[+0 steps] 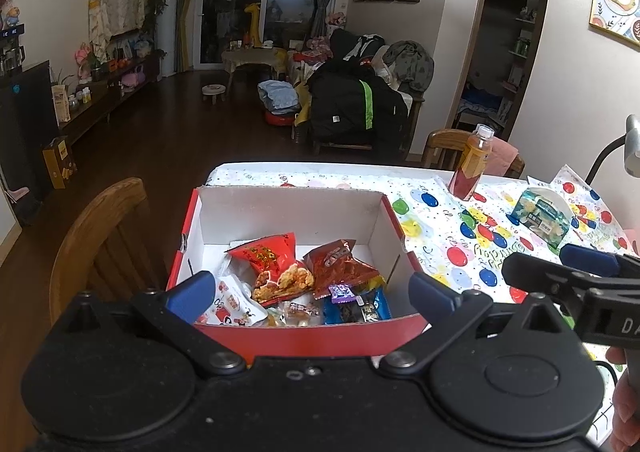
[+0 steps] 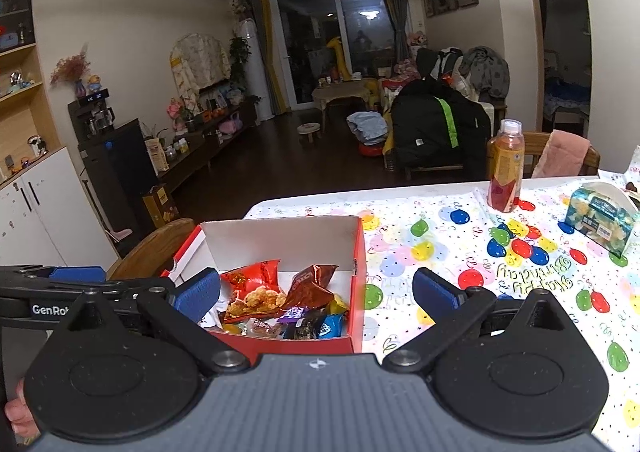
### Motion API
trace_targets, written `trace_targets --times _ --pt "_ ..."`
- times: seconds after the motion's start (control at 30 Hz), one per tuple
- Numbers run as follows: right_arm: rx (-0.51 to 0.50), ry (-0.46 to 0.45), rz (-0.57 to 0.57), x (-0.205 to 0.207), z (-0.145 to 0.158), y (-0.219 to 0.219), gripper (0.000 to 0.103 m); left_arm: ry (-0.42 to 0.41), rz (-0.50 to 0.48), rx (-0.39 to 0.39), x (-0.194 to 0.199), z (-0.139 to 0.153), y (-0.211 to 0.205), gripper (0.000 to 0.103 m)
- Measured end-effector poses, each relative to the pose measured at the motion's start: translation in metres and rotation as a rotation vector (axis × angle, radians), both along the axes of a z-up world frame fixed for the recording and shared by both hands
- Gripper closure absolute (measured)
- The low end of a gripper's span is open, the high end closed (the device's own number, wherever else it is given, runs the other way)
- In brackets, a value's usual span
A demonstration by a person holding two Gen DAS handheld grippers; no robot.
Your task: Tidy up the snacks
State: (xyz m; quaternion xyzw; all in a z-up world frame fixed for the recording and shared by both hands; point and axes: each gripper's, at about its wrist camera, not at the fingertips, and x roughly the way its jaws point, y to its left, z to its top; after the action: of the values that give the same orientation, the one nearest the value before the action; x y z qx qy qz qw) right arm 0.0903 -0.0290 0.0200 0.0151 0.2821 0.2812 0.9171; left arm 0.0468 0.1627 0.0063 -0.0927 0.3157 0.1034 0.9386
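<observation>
One red box (image 1: 320, 340), one bottle (image 1: 471, 164), two wooden chairs (image 1: 100, 240), two grippers (image 1: 316, 294).

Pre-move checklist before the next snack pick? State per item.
1. Left hand-held gripper open and empty: ok.
2. Right hand-held gripper open and empty: ok.
3. Box upright on the table, top open: ok.
4. Room left in box: ok, far half bare.
5. Loose snack still to pack: blue pack sits on the tablecloth, right of the box, unobstructed: ok.
6. Bottle clear of the path to the pack: cannot tell.
</observation>
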Motion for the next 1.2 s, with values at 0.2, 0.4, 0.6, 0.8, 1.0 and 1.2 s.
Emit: trace_targets --times 0.2,0.4,0.6,0.8,1.0,1.2 --pt "0.002 -0.001 -0.005 -0.0004 -0.0002 -0.0013 0.0 -0.013 -0.012 0.006 -0.0034 0.0018 -0.0043 0.0" --pt "0.006 0.004 -0.006 -0.0008 0.0004 -0.0023 0.0 -0.019 -0.016 0.003 -0.0061 0.0025 -0.0053 0.0" --pt "0.005 0.006 -0.006 -0.0011 0.0006 -0.0022 0.0 -0.02 -0.013 0.001 -0.0074 0.0041 -0.0079 0.0" --pt "0.004 0.011 -0.007 -0.0019 -0.0002 -0.0021 0.0 -0.017 -0.016 -0.002 -0.008 0.0042 -0.0097 0.0" --pt "0.001 0.012 -0.001 -0.0027 -0.0014 -0.0019 0.0 -0.019 -0.012 -0.003 -0.0084 0.0041 -0.0096 0.0" --pt "0.003 0.013 -0.004 -0.0012 -0.002 -0.0026 0.0 -0.025 -0.007 0.002 -0.0094 0.0054 -0.0106 0.0"
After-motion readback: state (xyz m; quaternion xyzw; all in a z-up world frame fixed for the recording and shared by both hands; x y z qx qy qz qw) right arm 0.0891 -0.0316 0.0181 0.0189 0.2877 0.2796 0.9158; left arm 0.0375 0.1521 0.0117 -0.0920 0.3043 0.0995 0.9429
